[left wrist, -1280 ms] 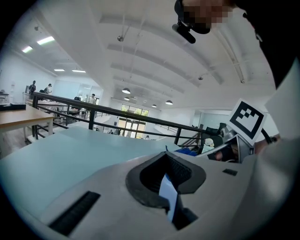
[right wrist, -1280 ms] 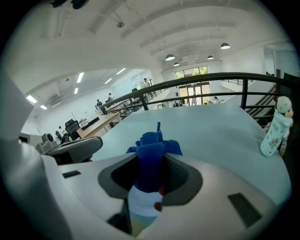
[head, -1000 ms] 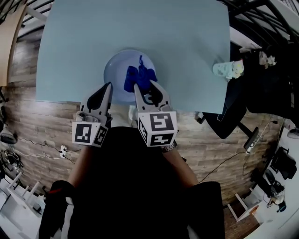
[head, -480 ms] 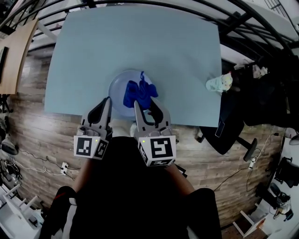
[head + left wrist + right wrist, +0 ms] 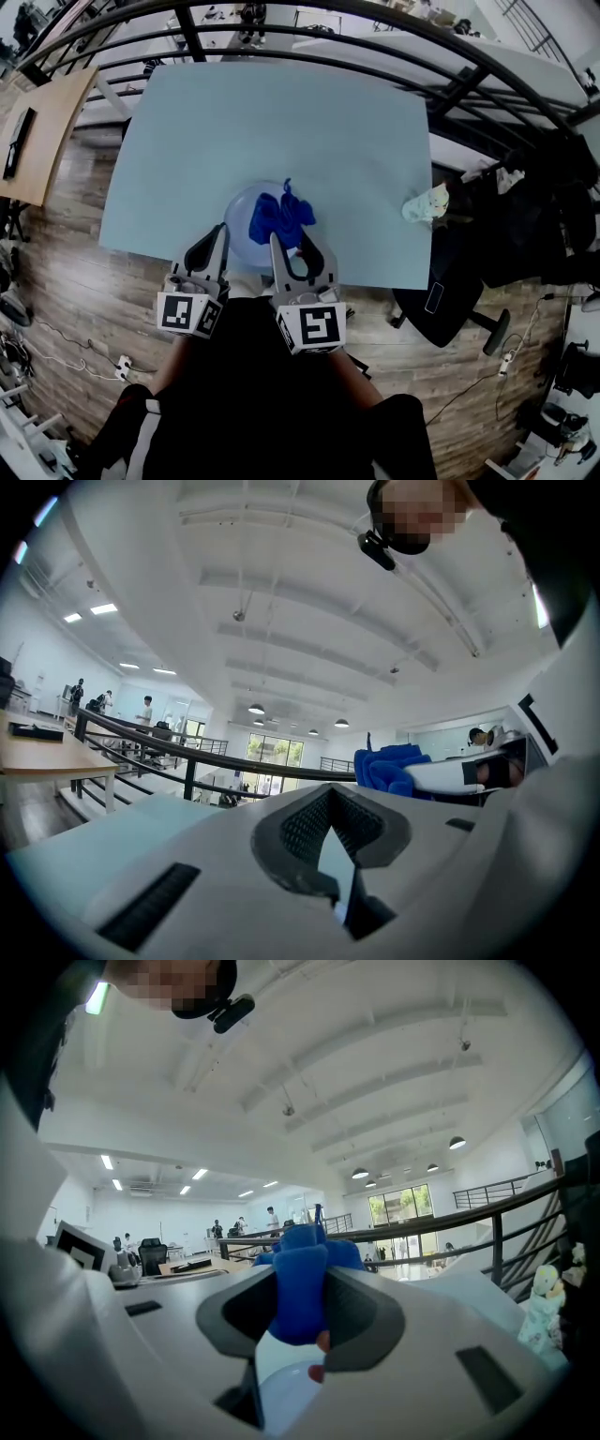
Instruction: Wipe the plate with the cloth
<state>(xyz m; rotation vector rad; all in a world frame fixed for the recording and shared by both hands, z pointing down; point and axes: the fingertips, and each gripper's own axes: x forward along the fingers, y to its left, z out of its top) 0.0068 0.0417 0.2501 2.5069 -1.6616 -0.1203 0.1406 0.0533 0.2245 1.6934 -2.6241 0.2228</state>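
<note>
At the near edge of the table (image 5: 187, 141), the plate (image 5: 242, 225) is lying flat, and the cloth (image 5: 281, 217) is bunched up on its right side. The cloth is being squeezed between the jaws of the right gripper (image 5: 298, 251); in the right gripper view, the gap between them is being filled by blue cloth. The jaws of the left gripper (image 5: 208, 255) are being held pressed together with nothing in them, just beside the plate's near left rim. It cannot be told if the rim is being touched.

The wiping step looks to be in hand, as the cloth is being held on the plate. For the next move, the cloth probably needs to be pushed down and dragged round over the bare left part. The plate may need to be steadied by the left gripper, so that it is not pushed off the near edge.
</note>
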